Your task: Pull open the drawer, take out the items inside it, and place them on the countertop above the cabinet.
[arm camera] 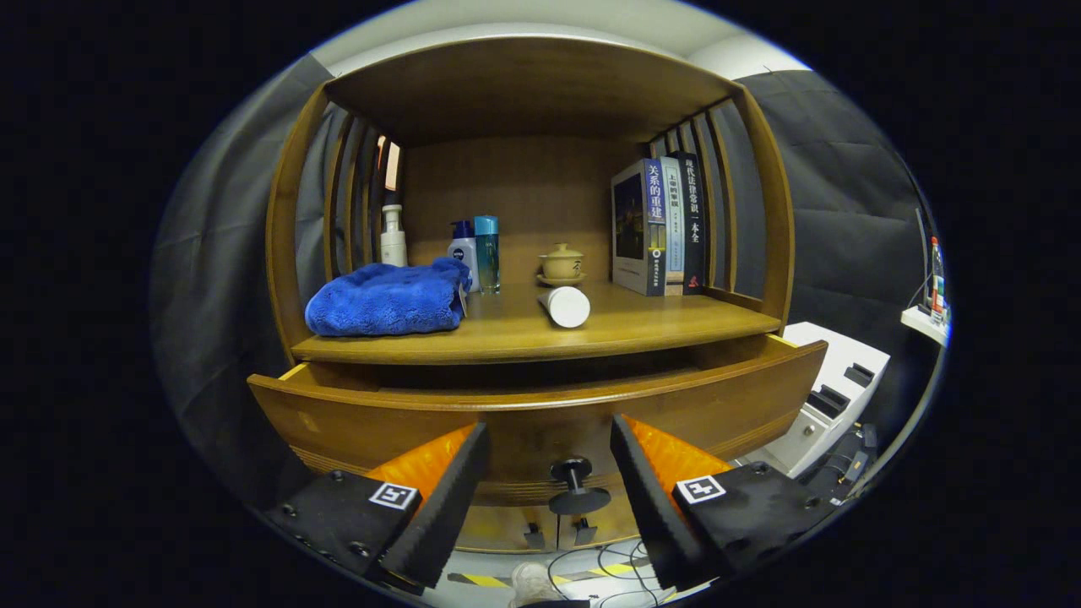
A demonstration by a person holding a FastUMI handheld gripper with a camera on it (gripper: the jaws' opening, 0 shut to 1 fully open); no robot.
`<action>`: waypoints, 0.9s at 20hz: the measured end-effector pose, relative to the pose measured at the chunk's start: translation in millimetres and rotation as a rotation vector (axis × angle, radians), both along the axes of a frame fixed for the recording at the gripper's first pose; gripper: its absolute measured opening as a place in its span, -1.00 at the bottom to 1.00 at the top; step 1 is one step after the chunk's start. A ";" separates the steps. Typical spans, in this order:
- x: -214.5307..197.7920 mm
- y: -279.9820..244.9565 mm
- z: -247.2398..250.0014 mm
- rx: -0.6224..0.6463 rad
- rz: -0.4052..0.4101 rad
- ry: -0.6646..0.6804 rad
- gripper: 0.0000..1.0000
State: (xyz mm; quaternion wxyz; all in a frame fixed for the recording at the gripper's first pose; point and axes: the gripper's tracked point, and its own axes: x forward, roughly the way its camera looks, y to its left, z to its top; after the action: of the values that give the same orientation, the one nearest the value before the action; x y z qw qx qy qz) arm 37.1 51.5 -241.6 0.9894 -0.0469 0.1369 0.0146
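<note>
The wooden drawer (355,422) stands pulled partly out from under the countertop (642,325). Its black knob (576,485) sits between my two fingers, free of both pads. My gripper (549,473) is open, with the orange-and-black fingers (448,490) on either side of the knob and close to the drawer front. The drawer's inside is a dark gap under the countertop edge, and its contents are hidden. On the countertop lie a blue towel (384,300) at the left and a white tube (564,306) on its side near the middle.
At the back of the shelf stand a white pump bottle (393,236), two small bottles (475,253), a lidded teacup (562,263) and three upright books (663,226). A white machine (832,384) sits right of the cabinet. Cables and striped tape lie on the floor below.
</note>
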 end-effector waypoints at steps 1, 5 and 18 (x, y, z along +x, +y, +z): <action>5.9 1.1 -1.6 -0.008 0.001 0.005 0.92; 22.9 3.9 -2.4 -0.004 -0.005 0.011 0.92; 48.4 8.3 -15.7 0.029 -0.034 0.042 0.93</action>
State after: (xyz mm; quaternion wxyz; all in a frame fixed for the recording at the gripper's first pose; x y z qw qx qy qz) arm 85.5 59.9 -257.3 0.9870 -0.0297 0.1582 0.0007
